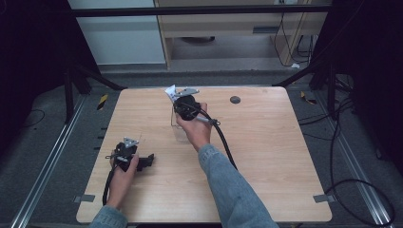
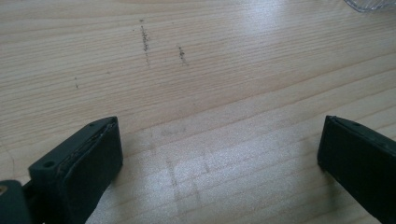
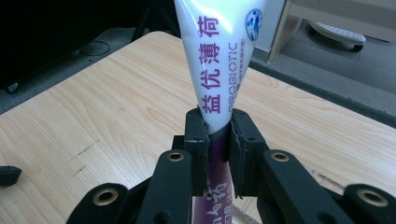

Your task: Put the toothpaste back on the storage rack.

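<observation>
My right gripper (image 3: pixel 218 125) is shut on a white toothpaste tube (image 3: pixel 219 60) with purple print, which stands nearly upright. The tube's flat end points up and away from me, and its purple lower part runs down between the jaws. In the high view the right gripper (image 1: pixel 177 96) is held over the middle of the table's far half, with the tube's white end (image 1: pixel 170 90) sticking out. Just below it stands a clear cup (image 1: pixel 179 124), whose rim (image 3: pixel 243 217) I see under the jaws. My left gripper (image 2: pixel 219 135) lies open on the wood with nothing between its jaws, at the front left (image 1: pixel 148 160).
The wooden table (image 1: pixel 266 152) has a dark round spot (image 1: pixel 235 99) near its far edge. A clear object's edge (image 2: pixel 369 3) shows at the top right of the left gripper view. A cable (image 1: pixel 223 140) trails from the right gripper along the sleeve. Grey floor and furniture lie beyond the table.
</observation>
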